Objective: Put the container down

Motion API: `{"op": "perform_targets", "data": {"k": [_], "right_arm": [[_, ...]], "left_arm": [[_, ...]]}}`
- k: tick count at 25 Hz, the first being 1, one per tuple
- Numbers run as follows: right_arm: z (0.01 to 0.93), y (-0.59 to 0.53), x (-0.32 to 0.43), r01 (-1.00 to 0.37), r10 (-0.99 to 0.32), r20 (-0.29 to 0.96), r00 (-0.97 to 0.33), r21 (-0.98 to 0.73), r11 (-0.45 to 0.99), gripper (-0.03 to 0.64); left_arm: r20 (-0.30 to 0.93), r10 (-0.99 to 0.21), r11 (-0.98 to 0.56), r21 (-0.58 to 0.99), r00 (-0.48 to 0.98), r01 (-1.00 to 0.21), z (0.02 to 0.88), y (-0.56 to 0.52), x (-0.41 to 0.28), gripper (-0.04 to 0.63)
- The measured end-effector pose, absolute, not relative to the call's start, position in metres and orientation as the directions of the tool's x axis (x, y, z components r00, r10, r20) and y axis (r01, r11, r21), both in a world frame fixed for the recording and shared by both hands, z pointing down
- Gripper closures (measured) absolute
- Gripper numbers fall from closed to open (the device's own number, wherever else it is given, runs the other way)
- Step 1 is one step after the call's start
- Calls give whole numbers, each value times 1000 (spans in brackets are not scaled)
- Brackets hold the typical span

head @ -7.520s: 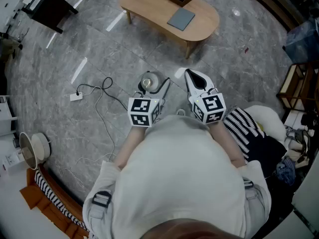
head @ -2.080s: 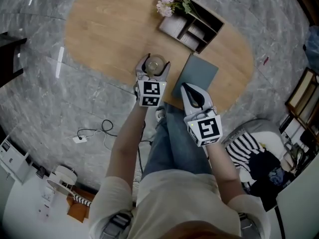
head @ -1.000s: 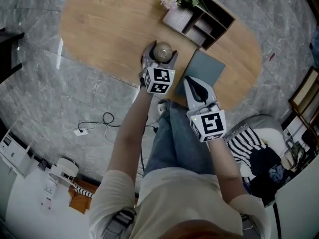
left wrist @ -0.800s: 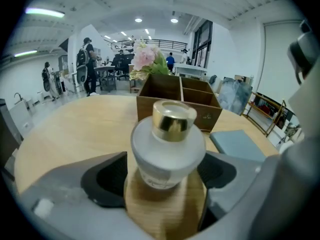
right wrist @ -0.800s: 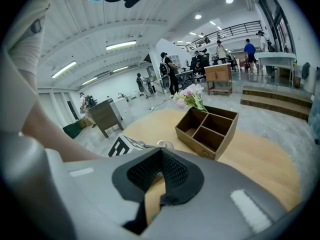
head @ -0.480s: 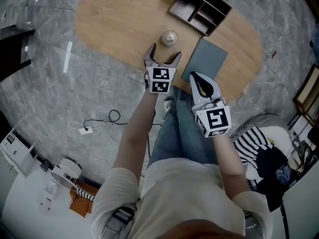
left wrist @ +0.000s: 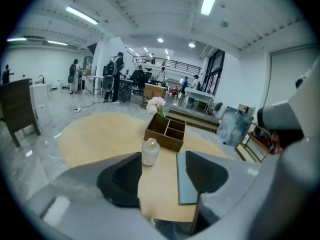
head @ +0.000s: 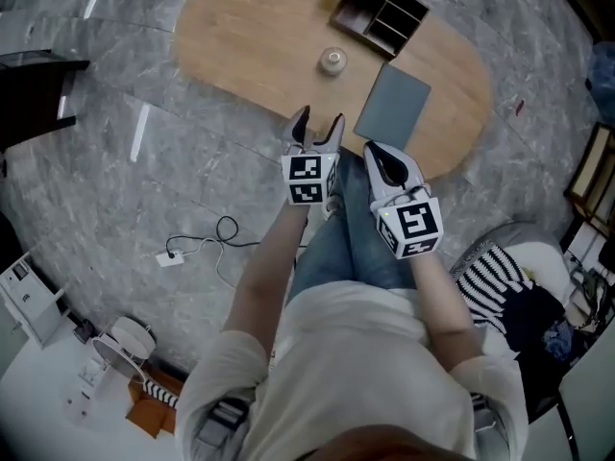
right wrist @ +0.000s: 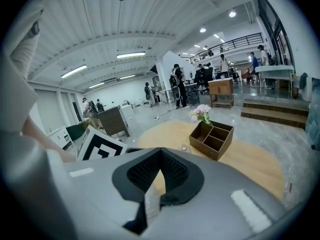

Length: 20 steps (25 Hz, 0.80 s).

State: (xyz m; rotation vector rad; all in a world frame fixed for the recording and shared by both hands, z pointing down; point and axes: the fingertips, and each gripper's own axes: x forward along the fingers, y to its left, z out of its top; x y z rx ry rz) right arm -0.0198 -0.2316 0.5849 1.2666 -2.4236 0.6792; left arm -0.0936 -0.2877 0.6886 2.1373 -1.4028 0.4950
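The container (head: 332, 60) stands upright on the tabletop (head: 250, 36), straight beyond the left gripper (head: 319, 119) and well apart from it — the left is the nearer one. Its jaws are closing with nothing between them. The right gripper (head: 374, 150) is pinched together, empty. The container is a small clear rounded bottle with a pale cap — set down, I judge.

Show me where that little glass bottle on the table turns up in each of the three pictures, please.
Head view: bottle upper middle, standing on the table, lower left of the wooden box.
Left gripper view: bottle in the middle, by the box's left front.
Right gripper view: only the bottle's top seems to show, low centre, left of the box.
Shared landmark: the wooden box with pink flowers.
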Motion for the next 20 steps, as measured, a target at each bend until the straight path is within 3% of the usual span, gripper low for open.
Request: {"op": "perform_targets", "data": {"k": [7, 15, 20], "right_arm": [[546, -178, -31, -816, -687, 445, -574, -241, 526, 615], [488, -127, -42, -802, -706, 384, -595, -231, 551, 615], [458, -96, -46, -789, -698, 371, -612, -226, 571, 615]], "left_arm": [[524, -779, -258, 234, 345, -937, 626, -223, -113, 407], [473, -801, -247, 297, 367, -922, 543, -148, -124, 585], [444, -816, -255, 299, 371, -920, 494, -111, -131, 594]]}}
